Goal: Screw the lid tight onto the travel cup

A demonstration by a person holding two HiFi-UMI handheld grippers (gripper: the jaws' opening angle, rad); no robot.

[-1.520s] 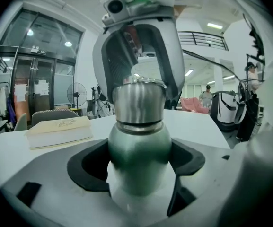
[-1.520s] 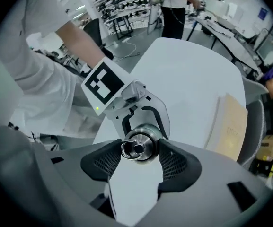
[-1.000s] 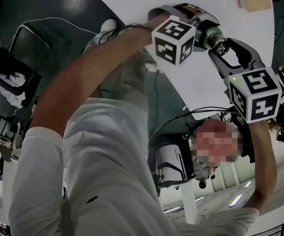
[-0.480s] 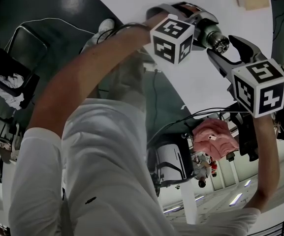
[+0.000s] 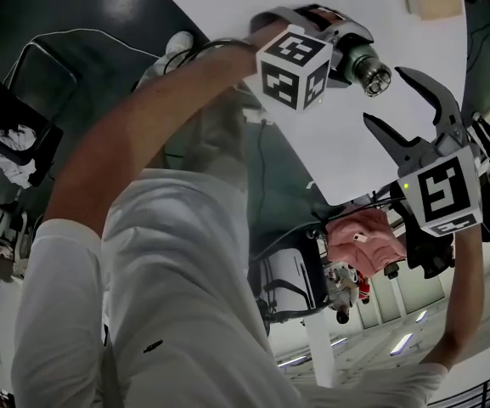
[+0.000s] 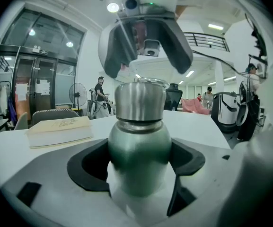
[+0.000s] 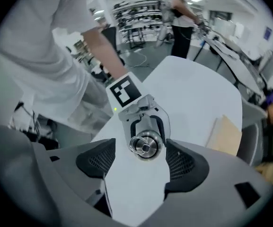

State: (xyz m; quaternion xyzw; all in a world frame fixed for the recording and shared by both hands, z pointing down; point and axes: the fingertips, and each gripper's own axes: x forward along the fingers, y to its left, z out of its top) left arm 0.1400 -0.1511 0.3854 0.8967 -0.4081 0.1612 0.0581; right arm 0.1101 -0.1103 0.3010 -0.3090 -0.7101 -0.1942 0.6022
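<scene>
the left tongs [image 6: 137,171] are clenched on the green travel cup [image 6: 139,138]. they squeeze its round body from both sides, over the white bench [image 7: 193,93]. the shiny lid [image 7: 145,144] sits on top of the cup. the right tongs [image 5: 395,100] hang just above the lid and point down at it. their jaws have just been opening and stand wide apart, touching nothing.

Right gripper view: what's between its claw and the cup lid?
Nothing. That view shows bare gaps beside the lid, inside the right claw, which has just been opening.
</scene>
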